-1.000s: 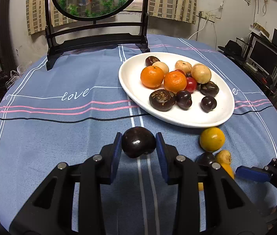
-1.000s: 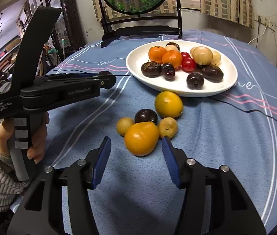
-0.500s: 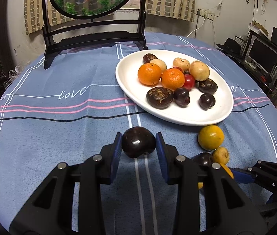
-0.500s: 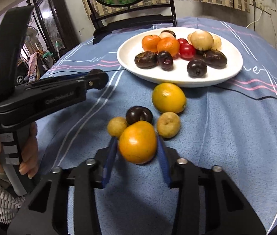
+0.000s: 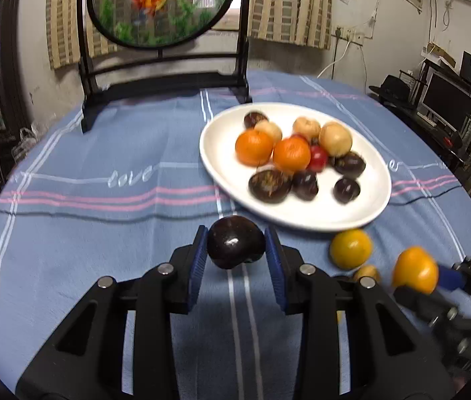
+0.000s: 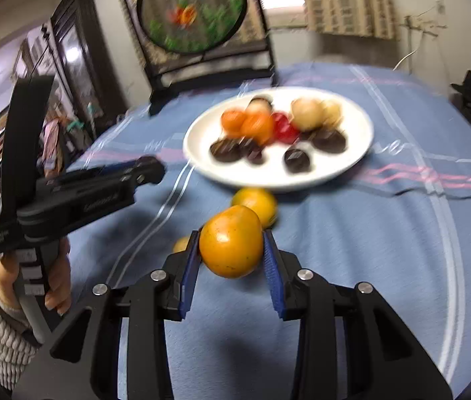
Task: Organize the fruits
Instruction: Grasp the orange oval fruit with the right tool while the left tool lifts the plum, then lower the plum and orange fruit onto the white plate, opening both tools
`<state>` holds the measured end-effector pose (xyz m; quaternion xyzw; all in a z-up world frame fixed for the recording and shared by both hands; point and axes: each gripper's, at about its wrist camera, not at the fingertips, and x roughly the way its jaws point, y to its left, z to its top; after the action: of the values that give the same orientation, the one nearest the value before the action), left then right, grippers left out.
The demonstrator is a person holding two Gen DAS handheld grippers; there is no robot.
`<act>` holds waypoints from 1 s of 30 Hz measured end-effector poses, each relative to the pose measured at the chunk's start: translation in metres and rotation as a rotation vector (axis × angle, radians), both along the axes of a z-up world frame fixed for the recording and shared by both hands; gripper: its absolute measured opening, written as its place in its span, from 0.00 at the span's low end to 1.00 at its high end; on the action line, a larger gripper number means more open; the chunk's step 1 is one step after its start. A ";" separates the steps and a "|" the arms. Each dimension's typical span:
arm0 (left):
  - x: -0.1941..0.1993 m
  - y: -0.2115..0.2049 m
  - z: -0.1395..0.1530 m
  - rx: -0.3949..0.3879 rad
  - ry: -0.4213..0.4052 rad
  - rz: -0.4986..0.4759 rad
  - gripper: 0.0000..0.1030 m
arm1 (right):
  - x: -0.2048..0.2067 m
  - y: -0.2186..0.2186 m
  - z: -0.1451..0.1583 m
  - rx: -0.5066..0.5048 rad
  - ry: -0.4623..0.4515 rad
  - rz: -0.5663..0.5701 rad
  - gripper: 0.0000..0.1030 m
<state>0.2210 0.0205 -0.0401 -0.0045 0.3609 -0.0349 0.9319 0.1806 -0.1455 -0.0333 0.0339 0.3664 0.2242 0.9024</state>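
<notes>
Fingers (image 5: 199,260) clamping dark fruit (image 5: 235,246), orange fruit (image 6: 231,241) likewise

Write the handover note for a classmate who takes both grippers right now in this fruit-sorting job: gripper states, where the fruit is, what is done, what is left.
Left gripper: shut on a dark fruit, short of the white plate.
Right gripper: shut on an orange fruit, also short of the plate.
Done: about ten fruits sit on the plate.
Left: place both held fruits there, then the yellow-orange fruit and small tan fruit lying on the blue tablecloth; more may be hidden.
</notes>
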 end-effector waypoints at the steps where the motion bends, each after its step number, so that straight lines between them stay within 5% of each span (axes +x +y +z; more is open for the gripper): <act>1: 0.002 -0.002 0.008 0.005 -0.013 -0.001 0.34 | 0.002 -0.004 0.006 0.004 -0.014 -0.012 0.36; 9: 0.049 -0.020 0.046 -0.007 -0.062 -0.006 0.34 | 0.059 -0.021 0.063 -0.023 -0.138 -0.099 0.36; 19: 0.101 -0.027 0.007 0.013 0.015 0.009 0.34 | 0.125 0.004 0.012 -0.102 -0.026 -0.076 0.36; 30: 0.118 -0.030 -0.014 0.031 0.058 -0.004 0.35 | 0.134 0.013 -0.005 -0.149 -0.002 -0.051 0.36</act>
<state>0.3392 -0.0090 -0.0546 0.0098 0.3885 -0.0307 0.9209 0.3149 -0.1330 -0.0383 -0.0241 0.3802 0.1736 0.9082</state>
